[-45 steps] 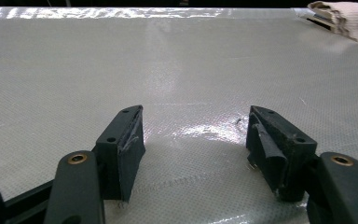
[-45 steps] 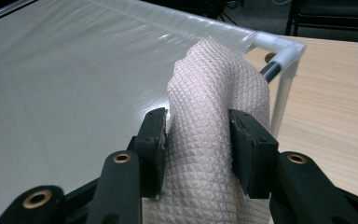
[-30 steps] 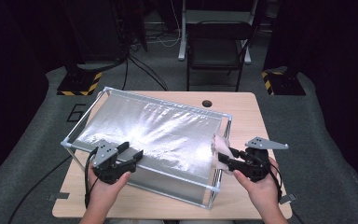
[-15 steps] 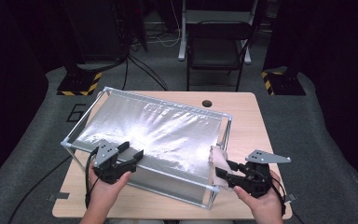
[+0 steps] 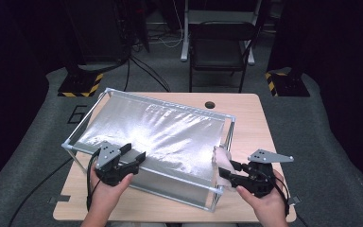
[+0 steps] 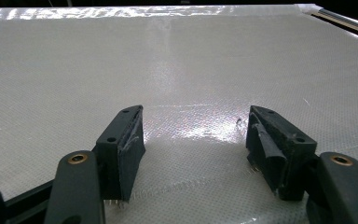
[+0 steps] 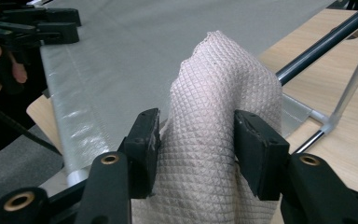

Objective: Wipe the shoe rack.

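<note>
My right hand-held gripper (image 7: 196, 154) pinches the cloth (image 7: 219, 116); my left hand-held gripper (image 6: 191, 144), spread, hovers over the sheet (image 6: 121, 60). A loose pinch could drop it off the frame (image 5: 227, 137).

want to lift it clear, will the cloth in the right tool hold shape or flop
The cloth probably flops: it bunches and folds between the right tool's jaws. It looks light and thin. Its quilted weave likely grips well and won't slip.

Dark room, grey carpet floor (image 5: 331, 156), light wooden table (image 5: 257, 118) with round cable hole (image 5: 210, 104), black chair (image 5: 217, 47) beyond it, yellow-black striped bases (image 5: 80, 87) either side, cables (image 5: 146, 71) across floor, pale stand legs (image 5: 185, 33) behind.
</note>
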`<act>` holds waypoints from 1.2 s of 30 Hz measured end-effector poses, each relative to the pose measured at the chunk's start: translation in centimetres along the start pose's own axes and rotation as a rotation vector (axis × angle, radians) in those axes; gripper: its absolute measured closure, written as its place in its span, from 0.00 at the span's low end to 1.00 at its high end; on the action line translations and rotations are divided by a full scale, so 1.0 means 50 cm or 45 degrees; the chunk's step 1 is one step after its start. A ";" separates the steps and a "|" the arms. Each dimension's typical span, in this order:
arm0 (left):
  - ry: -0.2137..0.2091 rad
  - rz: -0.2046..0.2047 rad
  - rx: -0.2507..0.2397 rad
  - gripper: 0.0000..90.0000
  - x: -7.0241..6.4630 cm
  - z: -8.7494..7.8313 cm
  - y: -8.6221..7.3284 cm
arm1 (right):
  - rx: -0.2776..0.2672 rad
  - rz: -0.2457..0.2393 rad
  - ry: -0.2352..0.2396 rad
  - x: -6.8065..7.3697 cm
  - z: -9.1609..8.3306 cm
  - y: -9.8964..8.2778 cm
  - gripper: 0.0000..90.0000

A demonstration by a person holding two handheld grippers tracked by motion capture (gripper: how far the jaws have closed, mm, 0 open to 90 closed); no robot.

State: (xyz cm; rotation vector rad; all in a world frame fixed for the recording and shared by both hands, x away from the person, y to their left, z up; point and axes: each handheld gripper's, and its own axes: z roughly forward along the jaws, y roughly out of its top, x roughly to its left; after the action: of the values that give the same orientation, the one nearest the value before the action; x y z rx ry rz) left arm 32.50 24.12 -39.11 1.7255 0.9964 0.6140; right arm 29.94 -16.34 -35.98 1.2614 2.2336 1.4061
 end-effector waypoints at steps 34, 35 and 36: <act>0.010 -0.008 -0.022 0.41 -0.004 0.004 -0.001 | 0.010 0.139 -0.203 -0.150 0.105 0.117 0.57; 0.010 -0.007 -0.023 0.41 -0.004 0.004 -0.002 | 0.008 0.146 -0.200 -0.148 0.104 0.115 0.57; 0.009 -0.007 -0.022 0.41 -0.003 0.003 -0.002 | 0.001 0.150 -0.193 -0.147 0.103 0.114 0.57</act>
State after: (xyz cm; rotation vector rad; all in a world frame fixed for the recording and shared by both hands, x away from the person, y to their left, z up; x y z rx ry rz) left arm 32.49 23.92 -39.27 1.7061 0.9972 0.6240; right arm 40.49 -17.63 -35.82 1.4692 2.0913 1.2999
